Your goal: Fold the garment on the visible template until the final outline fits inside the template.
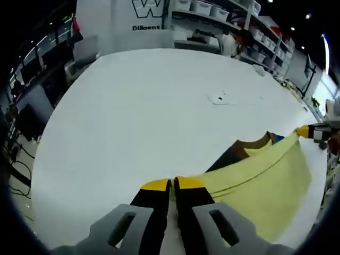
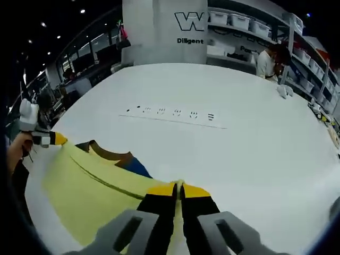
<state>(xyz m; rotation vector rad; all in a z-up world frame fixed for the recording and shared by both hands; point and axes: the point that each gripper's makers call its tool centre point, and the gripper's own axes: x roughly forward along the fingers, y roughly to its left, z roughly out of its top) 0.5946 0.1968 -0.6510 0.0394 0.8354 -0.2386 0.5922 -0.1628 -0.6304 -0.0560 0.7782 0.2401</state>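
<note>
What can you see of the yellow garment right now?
The yellow garment is a soft, cloth-like top with a brown collar band and a blue patch beside it. It is stretched between the left gripper and the right gripper, both shut on its edge, with a long crease running along it. It hangs partly over the white table. Whether its lower part touches the table cannot be told.

The garment [image 1: 260, 175] runs off the lower right edge of the left gripper view. Small dark marks [image 2: 175, 112] printed on the bench [image 2: 255, 138] are too small to read, and no template outline can be made out.
</note>
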